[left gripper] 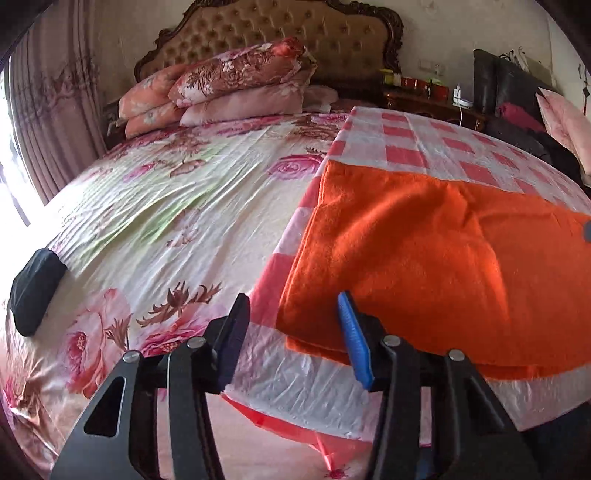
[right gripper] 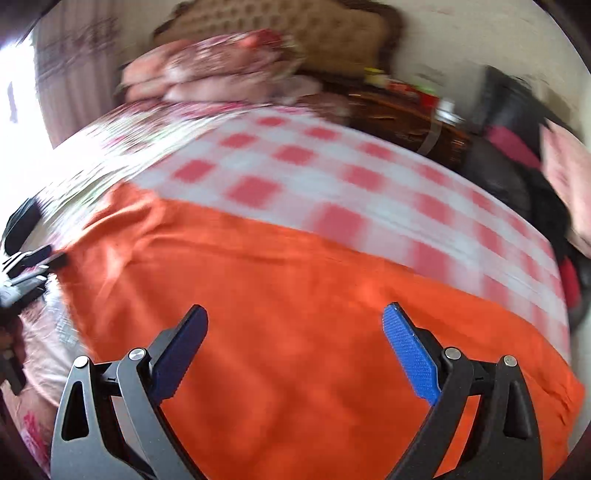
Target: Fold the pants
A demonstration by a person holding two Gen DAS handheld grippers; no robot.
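Note:
Orange pants (left gripper: 424, 258) lie folded flat on a pink-and-white checked plastic sheet (left gripper: 424, 147) spread over the bed. My left gripper (left gripper: 292, 306) hovers at the pants' near left corner. It is open: the blue pads stand apart, with the cloth's edge below them, and grip nothing. In the blurred right wrist view, the pants (right gripper: 295, 258) fill the middle. My right gripper (right gripper: 295, 314) hangs over them with its fingers spread wide and nothing held. The left gripper (right gripper: 29, 266) shows at that view's left edge, beside the pants' left side.
Flowered bedsheet (left gripper: 166, 229) covers the left of the bed. Stacked quilts and pillows (left gripper: 229, 85) sit by the tufted headboard (left gripper: 280, 29). A black object (left gripper: 35, 291) lies at the bed's left edge. A nightstand (left gripper: 424, 99) and dark clothes (left gripper: 517, 110) are at the right.

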